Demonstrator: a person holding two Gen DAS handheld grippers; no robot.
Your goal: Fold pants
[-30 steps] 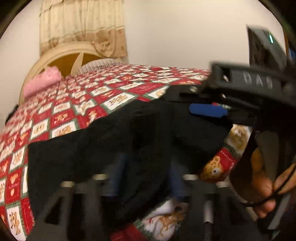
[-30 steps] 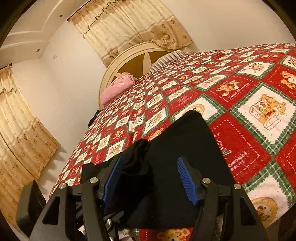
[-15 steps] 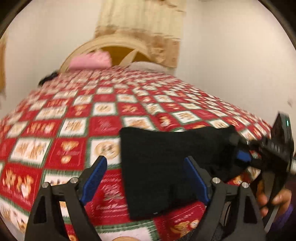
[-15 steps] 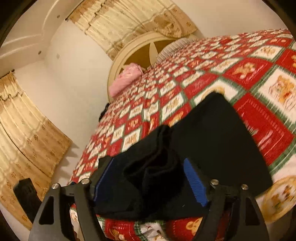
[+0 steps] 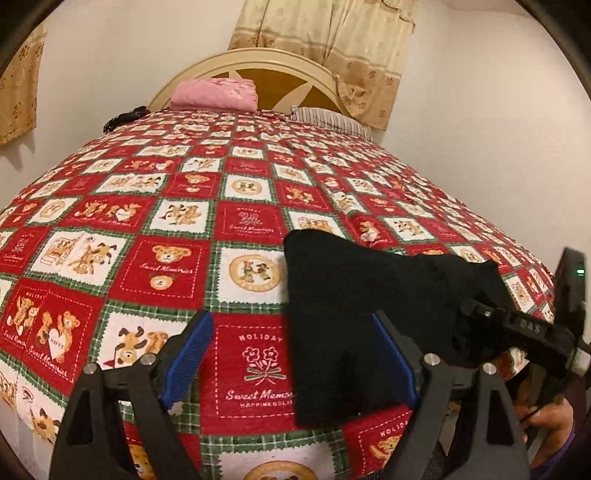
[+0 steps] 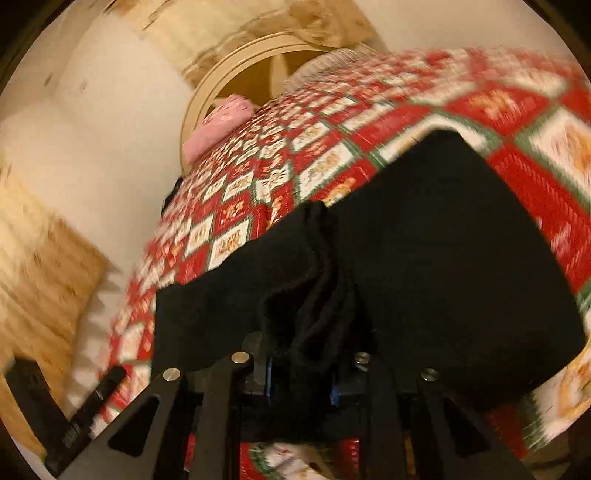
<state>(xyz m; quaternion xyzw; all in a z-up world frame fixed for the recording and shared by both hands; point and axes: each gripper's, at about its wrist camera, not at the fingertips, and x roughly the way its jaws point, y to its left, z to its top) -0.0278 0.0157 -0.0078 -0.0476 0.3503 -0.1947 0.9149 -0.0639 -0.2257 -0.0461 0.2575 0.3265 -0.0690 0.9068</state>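
Black pants (image 5: 369,295): soft, matte knit, no visible sheen, folded into a thick dark slab lying at the near right part of the bed. Far corner of the slab is rounded; near-left edge runs straight down toward the bed's foot. In the right wrist view the cloth is bunched into a ridge of ribbed folds (image 6: 317,266) running up from the jaws.

Quilt (image 5: 147,229): cotton-like cover, checkerboard of red and white squares with green plaid borders, printed bears and lettering. Lies flat and smooth, few wrinkles.

Left gripper (image 5: 291,362): black plastic arms, blue ribbed pads, jaws spread wide and released. Its right pad overlaps the pants' left edge in view; whether it touches cannot be told. Bare quilt shows between the jaws.

Right gripper (image 6: 299,380): jaws have just been closing and now pinch the bunched fold of pants between the blue pads. View is motion-blurred.

Open room: wide stretch of bare quilt to the left of and beyond the pants. Right edge of the bed is close behind the slab, with the wall near.

Far end: pink folded cloth (image 5: 214,94), striped pillow (image 5: 328,120), curved cream headboard (image 5: 258,64), beige curtain (image 5: 332,33).
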